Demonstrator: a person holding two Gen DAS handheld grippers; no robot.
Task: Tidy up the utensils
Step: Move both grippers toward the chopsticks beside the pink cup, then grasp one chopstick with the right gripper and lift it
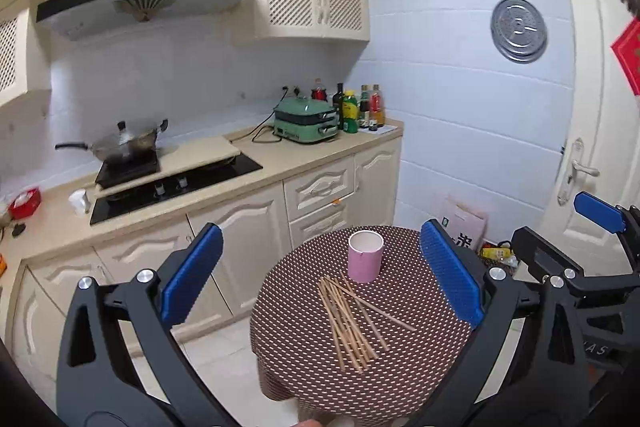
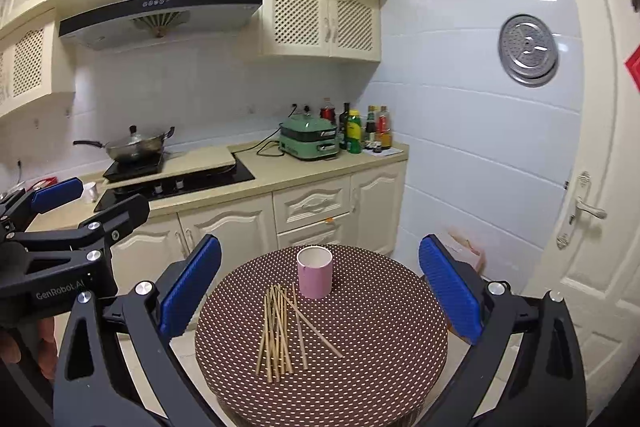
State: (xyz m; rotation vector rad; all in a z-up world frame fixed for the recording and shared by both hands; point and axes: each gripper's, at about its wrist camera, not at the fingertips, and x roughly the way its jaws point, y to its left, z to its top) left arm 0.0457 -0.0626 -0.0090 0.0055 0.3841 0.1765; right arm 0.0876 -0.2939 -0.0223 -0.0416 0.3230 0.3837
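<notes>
Lying in a loose, partly crossed pile on the round table with the brown white-dotted cloth (image 1: 400, 359), we find the thin light-wood chopsticks (image 1: 352, 323), all flat on the cloth. We see the pink cylindrical cup with a white interior (image 1: 365, 255) standing upright just behind the far ends of the pile, its mouth facing up. In the right wrist view we locate the same chopsticks (image 2: 280, 331) slightly left of the table's centre and the cup (image 2: 315, 271) near the far edge. We hold the left gripper (image 1: 320, 275) above the near side of the table with its blue-padded fingers (image 1: 192, 275) spread wide apart, grasping nothing. We hold the right gripper (image 2: 320, 283) likewise raised, its fingers (image 2: 450, 287) released and wide, empty. Each gripper appears at the edge of the other's view. Beyond the table we note cream kitchen cabinets (image 1: 240, 243), a black cooktop (image 1: 176, 183) carrying a lidded wok (image 1: 124, 143), and a green electric grill (image 1: 306, 123) beside several bottles (image 1: 360, 107).
</notes>
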